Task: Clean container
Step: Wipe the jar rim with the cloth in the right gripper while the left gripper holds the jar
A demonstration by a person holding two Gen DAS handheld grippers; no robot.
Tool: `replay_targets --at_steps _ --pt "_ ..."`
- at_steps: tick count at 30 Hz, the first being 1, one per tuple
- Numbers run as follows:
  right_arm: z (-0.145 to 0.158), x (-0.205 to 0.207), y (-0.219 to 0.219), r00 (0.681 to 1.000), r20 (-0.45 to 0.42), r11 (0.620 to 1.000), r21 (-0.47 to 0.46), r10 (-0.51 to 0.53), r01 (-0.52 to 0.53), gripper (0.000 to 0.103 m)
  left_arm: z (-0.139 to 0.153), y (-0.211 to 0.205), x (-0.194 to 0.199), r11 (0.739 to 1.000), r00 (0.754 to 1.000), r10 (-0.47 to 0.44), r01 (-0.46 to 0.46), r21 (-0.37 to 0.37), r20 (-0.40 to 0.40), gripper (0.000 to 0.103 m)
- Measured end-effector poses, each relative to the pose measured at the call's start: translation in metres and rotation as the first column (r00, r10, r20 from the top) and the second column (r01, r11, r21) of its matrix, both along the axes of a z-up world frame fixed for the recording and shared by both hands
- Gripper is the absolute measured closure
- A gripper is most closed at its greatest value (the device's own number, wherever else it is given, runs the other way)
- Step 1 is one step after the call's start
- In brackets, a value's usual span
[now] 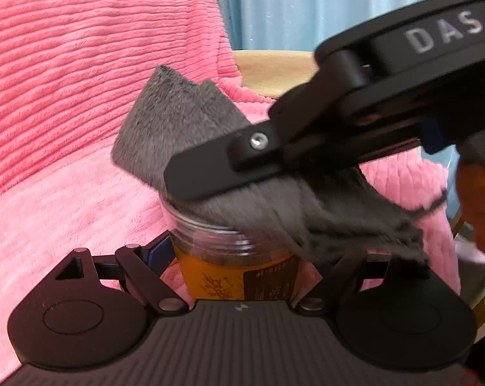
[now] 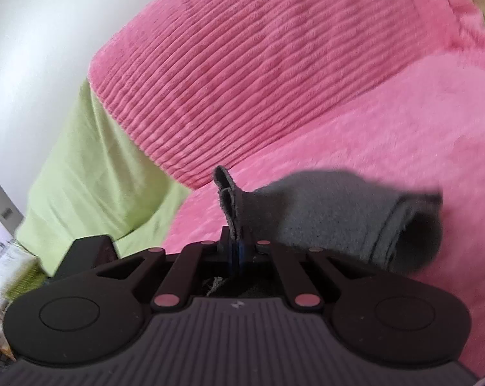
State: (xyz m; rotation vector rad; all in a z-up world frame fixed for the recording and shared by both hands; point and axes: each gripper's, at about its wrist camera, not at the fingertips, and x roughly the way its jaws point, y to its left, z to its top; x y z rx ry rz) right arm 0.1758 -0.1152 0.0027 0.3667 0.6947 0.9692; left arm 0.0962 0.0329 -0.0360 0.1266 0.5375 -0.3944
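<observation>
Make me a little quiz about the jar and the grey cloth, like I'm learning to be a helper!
1. True or false: the jar has its lid on.
2. Which claw pinches the grey cloth? A) left claw B) right claw C) neither
3. Fill in: the left claw grips the ____, which has an orange label.

Key
1. False. The jar's mouth is open and the cloth sits against its rim.
2. B. The right claw is shut on the cloth, which also shows between its fingers in the right wrist view.
3. jar
</observation>
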Motion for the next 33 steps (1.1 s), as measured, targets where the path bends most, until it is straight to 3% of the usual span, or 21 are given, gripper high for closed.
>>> replay_targets --at_steps 9,18,25,29,33 --pt "-0.001 0.011 -0.027 0.987 0.004 0.987 0.003 -0.16 0.16 0.102 -0.001 0.002 0.003 1.0 1.0 -0.02 0.02 0.019 0.006 0.019" --pt "0.004 -0.013 -0.045 0.998 -0.003 0.998 -0.015 -0.065 0.065 0.102 -0.002 0.005 0.005 0.999 1.0 -0.029 0.028 0.03 0.009 0.019" --pt "0.008 -0.016 -0.019 0.999 0.002 0.999 -0.013 0.053 -0.052 0.101 -0.002 0.005 0.001 0.999 0.999 -0.032 0.032 0.023 0.006 0.019" --pt "0.01 -0.005 0.001 0.998 0.015 0.998 -0.022 0.061 -0.061 0.102 -0.002 0.005 0.0 0.999 0.999 -0.034 0.034 0.024 0.008 0.019" --pt "0.009 0.006 0.002 0.999 0.032 1.0 -0.015 -0.026 0.026 0.102 -0.002 0.007 0.001 0.999 0.999 -0.037 0.036 0.023 0.008 0.019"
